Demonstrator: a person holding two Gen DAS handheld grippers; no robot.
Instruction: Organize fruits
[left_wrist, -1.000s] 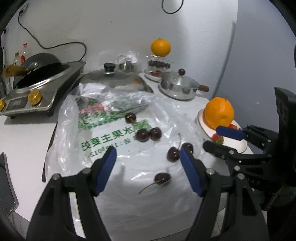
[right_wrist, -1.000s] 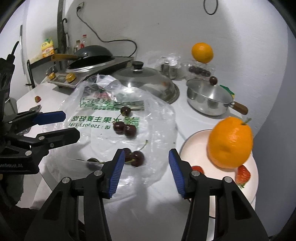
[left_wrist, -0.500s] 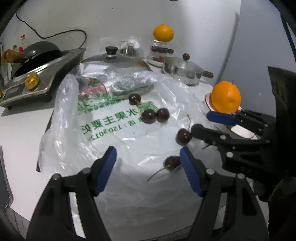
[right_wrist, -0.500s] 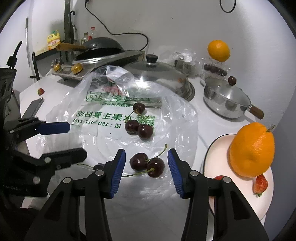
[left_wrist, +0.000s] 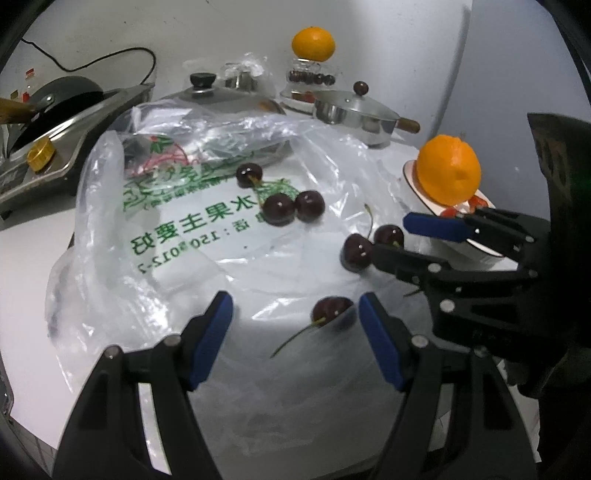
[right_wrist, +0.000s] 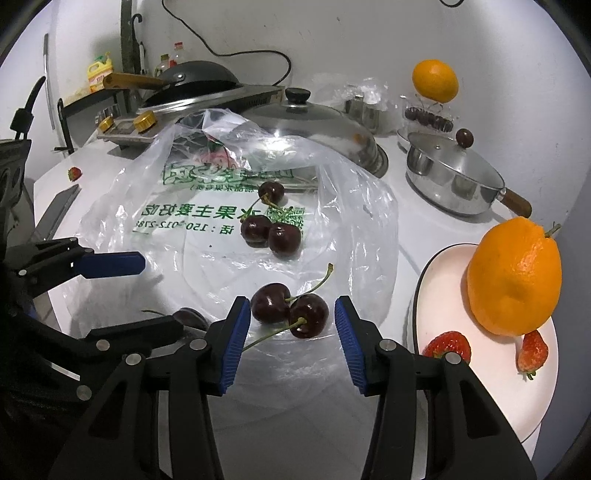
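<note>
Several dark cherries lie on a clear plastic bag (left_wrist: 184, 229) (right_wrist: 184, 221) with green print. My left gripper (left_wrist: 295, 332) (right_wrist: 129, 295) is open, low over the bag. A single stemmed cherry (left_wrist: 332, 310) (right_wrist: 190, 317) lies between its tips, close to the right finger, untouched. My right gripper (right_wrist: 291, 328) (left_wrist: 402, 240) is open around a pair of joined cherries (right_wrist: 288, 308) (left_wrist: 356, 251), with its pads apart from them. Three more cherries (right_wrist: 269, 229) (left_wrist: 291, 206) sit farther back. A white plate (right_wrist: 443, 295) (left_wrist: 410, 173) holds an orange (right_wrist: 513, 277) (left_wrist: 448, 170) and two strawberries (right_wrist: 447, 345).
Behind the bag lie a big steel lid (right_wrist: 314, 125) and a lidded saucepan (right_wrist: 454, 181). A wok on a cooker (right_wrist: 192, 81) stands at the back left. A second orange (right_wrist: 436, 81) tops a glass container holding cherries. A lone strawberry (right_wrist: 75, 173) lies at the far left.
Both grippers have come down and closer to the bag. The pair of cherries now sits between my right fingers, and the single cherry between my left fingers.
</note>
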